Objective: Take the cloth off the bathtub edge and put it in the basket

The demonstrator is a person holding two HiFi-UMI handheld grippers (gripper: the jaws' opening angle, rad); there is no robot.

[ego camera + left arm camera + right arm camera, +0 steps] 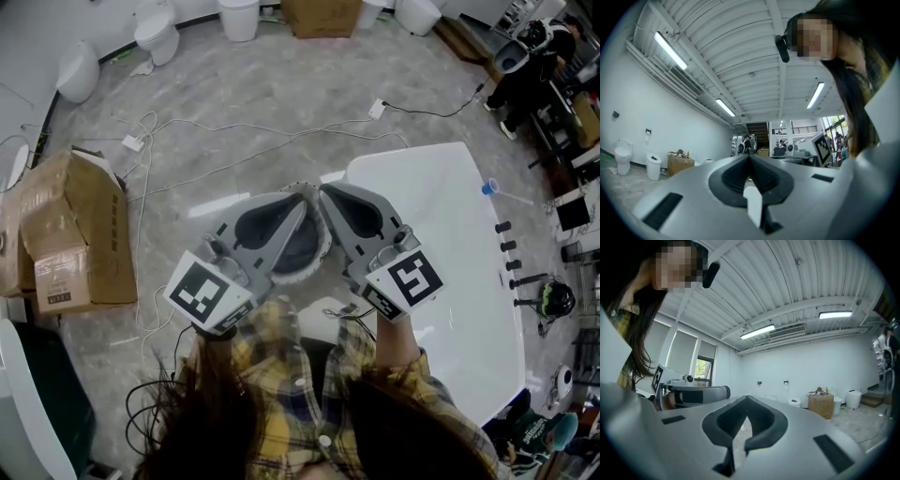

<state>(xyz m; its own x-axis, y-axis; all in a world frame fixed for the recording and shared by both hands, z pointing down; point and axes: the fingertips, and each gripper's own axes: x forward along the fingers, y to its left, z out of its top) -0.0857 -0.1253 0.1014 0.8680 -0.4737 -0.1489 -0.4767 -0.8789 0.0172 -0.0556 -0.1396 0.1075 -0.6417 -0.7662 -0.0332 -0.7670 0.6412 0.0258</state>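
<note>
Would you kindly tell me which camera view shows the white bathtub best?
The head view: seen from above, the bathtub takes up its right half, white rim plain. Both gripper views look out at walls and ceiling and show none of it.

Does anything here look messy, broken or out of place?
Mostly the floor. Loose white cables with their plugs trail across it toward the bathtub, where someone might trip on them. A cardboard box stands at the left with its flaps hanging open. No spill or breakage shows.
</note>
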